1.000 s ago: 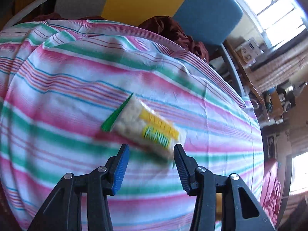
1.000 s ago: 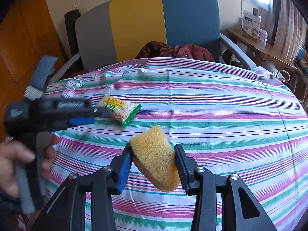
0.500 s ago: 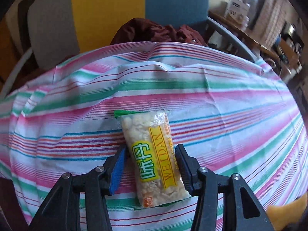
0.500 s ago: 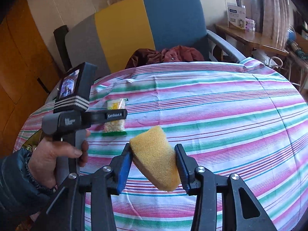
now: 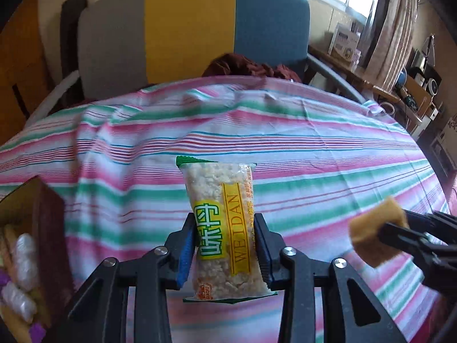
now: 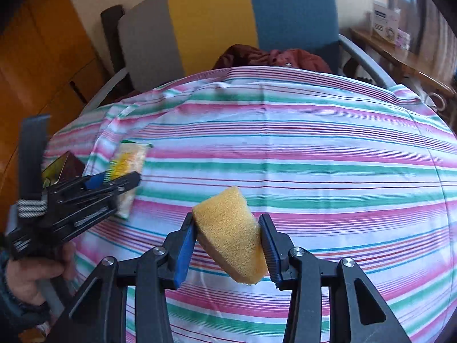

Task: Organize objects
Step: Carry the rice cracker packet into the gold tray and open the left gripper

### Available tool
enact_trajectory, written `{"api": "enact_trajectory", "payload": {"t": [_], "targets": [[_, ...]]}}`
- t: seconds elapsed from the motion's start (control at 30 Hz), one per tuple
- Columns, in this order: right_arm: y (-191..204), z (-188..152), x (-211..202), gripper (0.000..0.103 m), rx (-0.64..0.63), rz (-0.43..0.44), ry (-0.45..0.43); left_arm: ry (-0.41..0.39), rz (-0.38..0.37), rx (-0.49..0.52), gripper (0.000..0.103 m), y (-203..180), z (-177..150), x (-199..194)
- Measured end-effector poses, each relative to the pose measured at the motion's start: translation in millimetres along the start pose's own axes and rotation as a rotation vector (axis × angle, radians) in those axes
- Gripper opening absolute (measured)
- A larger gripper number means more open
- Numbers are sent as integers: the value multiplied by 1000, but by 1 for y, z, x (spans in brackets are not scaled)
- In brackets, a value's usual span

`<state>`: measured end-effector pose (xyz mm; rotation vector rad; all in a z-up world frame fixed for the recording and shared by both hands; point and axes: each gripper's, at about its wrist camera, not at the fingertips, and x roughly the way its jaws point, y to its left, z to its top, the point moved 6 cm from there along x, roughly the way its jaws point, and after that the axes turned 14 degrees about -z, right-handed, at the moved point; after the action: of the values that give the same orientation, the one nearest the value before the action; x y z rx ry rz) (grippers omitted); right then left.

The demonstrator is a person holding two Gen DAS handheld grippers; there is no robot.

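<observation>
The left gripper [image 5: 225,245] is closing on the snack packet [image 5: 224,228] at mid-length. Light, crinkly, crushable contents are judged; the right gripper [image 6: 227,245] is clamped on a soft sponge [image 6: 228,234].

Counts: 2 grippers – left gripper [image 5: 225,245], right gripper [image 6: 227,245]. 1 snack packet [image 5: 221,228]. 1 yellow sponge [image 6: 228,233]. 1 striped tablecloth [image 6: 314,154]. 1 box [image 5: 42,228] at the left edge, with at least 2 white wrapped pieces [image 5: 24,253] inside (rest too blurred to count). 1 chair [image 5: 194,25], 1 dark red garment [image 5: 251,67] on it. 1 hand [image 6: 31,274] in view.
</observation>
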<state>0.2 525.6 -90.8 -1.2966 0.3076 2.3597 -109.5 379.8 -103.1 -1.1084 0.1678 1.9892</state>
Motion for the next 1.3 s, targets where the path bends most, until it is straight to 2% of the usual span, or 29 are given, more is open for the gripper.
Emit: {"api": "enact_trajectory", "payload": {"t": [0.3,0.5,0.83,1.03,1.3], "targets": [[28,-9,9,45,-76,-2,-12,-108,41,7,38,10,-25,-88],[25,-7,13,43,-58,-6,-20,-145,57,5,38,19,-40,-119],[23,-7,15,41,-49,-19,-22,-143,82,-50,38,47,-70,-145],[23,-8,15,41,-54,-28,-26,-151,40,-173,38,81,-88,-166],[25,-9,16,42,-65,-36,-25,-268,127,-364,38,177,-108,-240]]}}
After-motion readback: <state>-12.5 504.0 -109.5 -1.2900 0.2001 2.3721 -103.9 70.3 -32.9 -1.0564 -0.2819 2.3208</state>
